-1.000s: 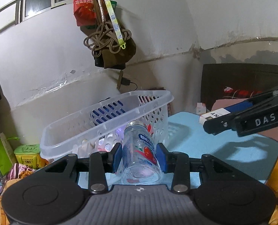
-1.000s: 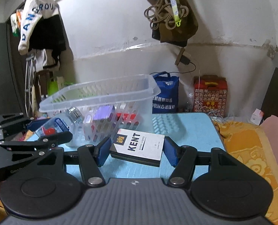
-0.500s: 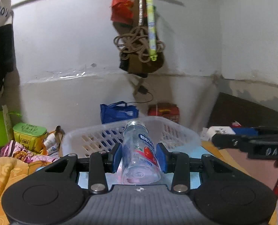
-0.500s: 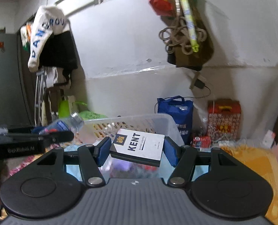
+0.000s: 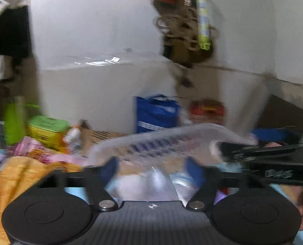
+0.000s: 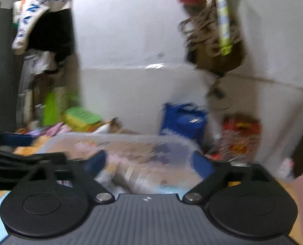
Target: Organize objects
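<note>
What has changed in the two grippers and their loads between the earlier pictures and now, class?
Both grippers have let go. The left gripper, which clamped a clear bottle, now stands open and empty; the right gripper, which clamped a white KENT pack, is open and empty too. Both hang over the clear plastic basket; blur hides where the items landed. The blue bag by the wall stayed put.
</note>
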